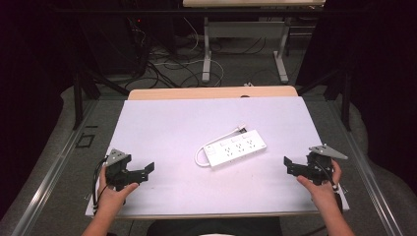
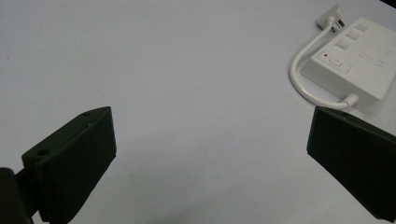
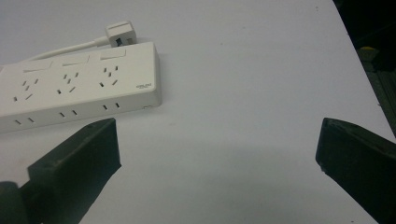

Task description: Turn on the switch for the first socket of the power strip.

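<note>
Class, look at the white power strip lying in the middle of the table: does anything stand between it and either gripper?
Nothing visible does. Bare white tabletop lies between the white plastic power strip and the open left gripper, and likewise the open right gripper. The strip's short white cable loops on its far left end.

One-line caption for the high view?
White power strip at mid-table, open left gripper and right gripper flanking it.
</note>
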`<state>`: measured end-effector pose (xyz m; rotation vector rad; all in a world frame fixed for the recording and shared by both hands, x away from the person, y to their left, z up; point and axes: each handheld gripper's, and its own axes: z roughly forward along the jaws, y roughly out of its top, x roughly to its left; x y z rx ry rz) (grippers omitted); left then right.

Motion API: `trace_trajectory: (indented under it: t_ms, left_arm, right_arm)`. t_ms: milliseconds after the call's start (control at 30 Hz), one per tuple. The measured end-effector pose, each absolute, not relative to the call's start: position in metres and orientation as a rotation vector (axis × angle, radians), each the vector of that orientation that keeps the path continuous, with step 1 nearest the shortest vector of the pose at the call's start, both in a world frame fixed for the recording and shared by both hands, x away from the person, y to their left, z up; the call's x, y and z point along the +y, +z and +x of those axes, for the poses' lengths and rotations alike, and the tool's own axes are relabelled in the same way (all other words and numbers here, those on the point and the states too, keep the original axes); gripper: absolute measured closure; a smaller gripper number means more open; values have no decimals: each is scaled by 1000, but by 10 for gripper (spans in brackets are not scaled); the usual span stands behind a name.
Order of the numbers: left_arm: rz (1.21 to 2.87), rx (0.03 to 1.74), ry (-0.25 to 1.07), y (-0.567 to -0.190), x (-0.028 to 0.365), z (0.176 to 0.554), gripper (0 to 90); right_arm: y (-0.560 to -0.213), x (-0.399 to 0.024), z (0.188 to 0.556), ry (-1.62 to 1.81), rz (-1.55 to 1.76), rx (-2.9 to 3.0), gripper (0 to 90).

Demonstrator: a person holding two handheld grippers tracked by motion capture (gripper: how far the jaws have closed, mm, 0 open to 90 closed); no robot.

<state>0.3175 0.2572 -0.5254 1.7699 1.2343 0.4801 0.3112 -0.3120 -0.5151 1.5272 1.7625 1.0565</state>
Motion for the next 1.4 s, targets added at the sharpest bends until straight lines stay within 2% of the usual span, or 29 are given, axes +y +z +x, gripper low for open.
trace_trajectory:
  t_ms: [833, 1400]
  left_arm:
    - [1773, 1219, 488, -523, 253, 308, 13]
    - [1775, 1213, 499, -523, 252, 307, 21]
  right_arm:
    - [-507, -292, 313, 1127, 1451, 1809, 5]
    - [-507, -273, 314, 1138, 1407, 1893, 67]
